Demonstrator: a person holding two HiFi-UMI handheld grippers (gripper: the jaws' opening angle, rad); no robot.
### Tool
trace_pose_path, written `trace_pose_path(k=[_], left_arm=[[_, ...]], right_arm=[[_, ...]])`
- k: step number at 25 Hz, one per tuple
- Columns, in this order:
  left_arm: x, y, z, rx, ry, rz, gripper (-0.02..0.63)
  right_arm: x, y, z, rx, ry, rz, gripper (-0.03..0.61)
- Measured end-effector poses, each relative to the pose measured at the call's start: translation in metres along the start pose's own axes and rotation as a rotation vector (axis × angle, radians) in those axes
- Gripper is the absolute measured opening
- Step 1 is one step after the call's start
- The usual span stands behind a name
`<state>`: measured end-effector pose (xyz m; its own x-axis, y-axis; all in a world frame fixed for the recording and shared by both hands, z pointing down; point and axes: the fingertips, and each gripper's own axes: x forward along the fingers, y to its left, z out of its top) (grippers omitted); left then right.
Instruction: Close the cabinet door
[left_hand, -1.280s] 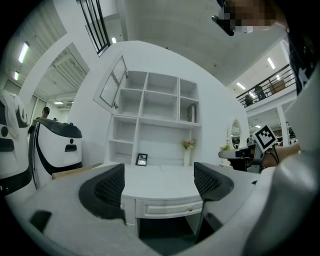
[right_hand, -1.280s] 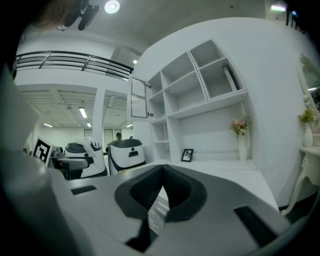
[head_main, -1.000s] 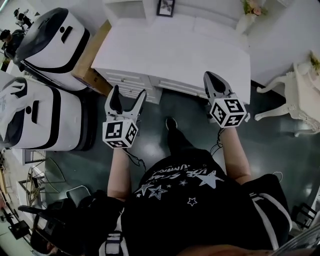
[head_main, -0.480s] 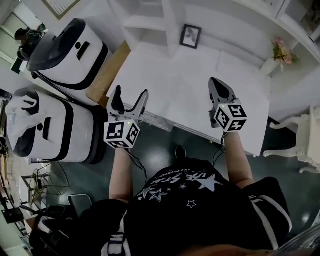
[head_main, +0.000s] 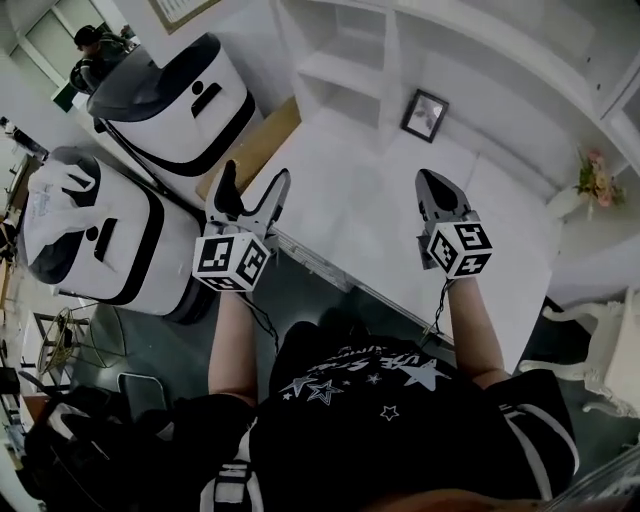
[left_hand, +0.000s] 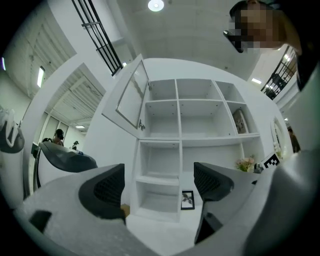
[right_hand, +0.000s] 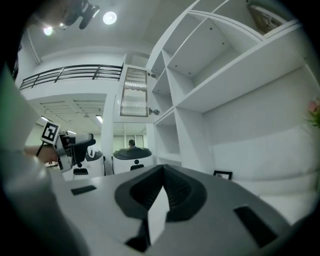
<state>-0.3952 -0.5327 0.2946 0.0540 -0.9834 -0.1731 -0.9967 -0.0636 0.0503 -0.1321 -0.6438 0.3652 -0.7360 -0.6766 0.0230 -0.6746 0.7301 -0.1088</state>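
Left gripper (head_main: 250, 188): jaws wide apart, nothing between them. Right gripper (head_main: 433, 190): jaws pressed together, empty. Cabinet door (left_hand: 131, 96): swung open at the shelf unit's (left_hand: 181, 142) upper-left corner, well apart from the 2 grippers.

White cabinet (left_hand: 178, 122) with striped, ribbed-glass door (right_hand: 134, 92); black-framed picture (head_main: 424, 115).

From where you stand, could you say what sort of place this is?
Probably a staged home corner inside a hall or lab: white shelving with an open cabinet door, a framed picture on a white desk, bulky white machines alongside.
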Motion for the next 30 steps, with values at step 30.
trace_pose_path(k=[30], left_arm=[[0.106, 0.180, 0.172, 0.068, -0.330, -0.240, 0.445]], right_arm=[[0.153, 0.094, 0.061, -0.098, -0.102, -0.138, 0.005]])
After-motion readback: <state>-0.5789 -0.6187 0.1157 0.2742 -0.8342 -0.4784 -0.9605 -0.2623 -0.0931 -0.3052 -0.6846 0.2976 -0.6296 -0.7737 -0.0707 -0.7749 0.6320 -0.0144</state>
